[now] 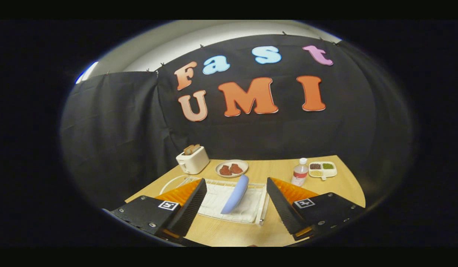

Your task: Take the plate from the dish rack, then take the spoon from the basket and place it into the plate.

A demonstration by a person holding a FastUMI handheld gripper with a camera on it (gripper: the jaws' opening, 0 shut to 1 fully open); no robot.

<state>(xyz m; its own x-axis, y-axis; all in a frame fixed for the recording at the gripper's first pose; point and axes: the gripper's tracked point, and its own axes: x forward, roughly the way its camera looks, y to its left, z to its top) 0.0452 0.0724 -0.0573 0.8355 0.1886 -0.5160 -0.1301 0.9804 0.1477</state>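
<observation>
A pale blue plate [235, 194] stands on edge in the white wire dish rack [261, 207], which has a white cloth under it. The rack lies on the wooden table just ahead of my fingers. My gripper [236, 207] is open and held above the table, with the plate seen in the wide gap between the two black fingers [190, 207]. Nothing is held. A white wire basket [173, 182] curves out from behind the left finger, mostly hidden; I cannot make out a spoon in it.
Beyond the rack stand a white toaster [193, 160] with bread, a small plate with brown food [231, 168], a clear bottle [300, 172] and a white divided dish [323, 169]. The black cloth wall closes the table's far side.
</observation>
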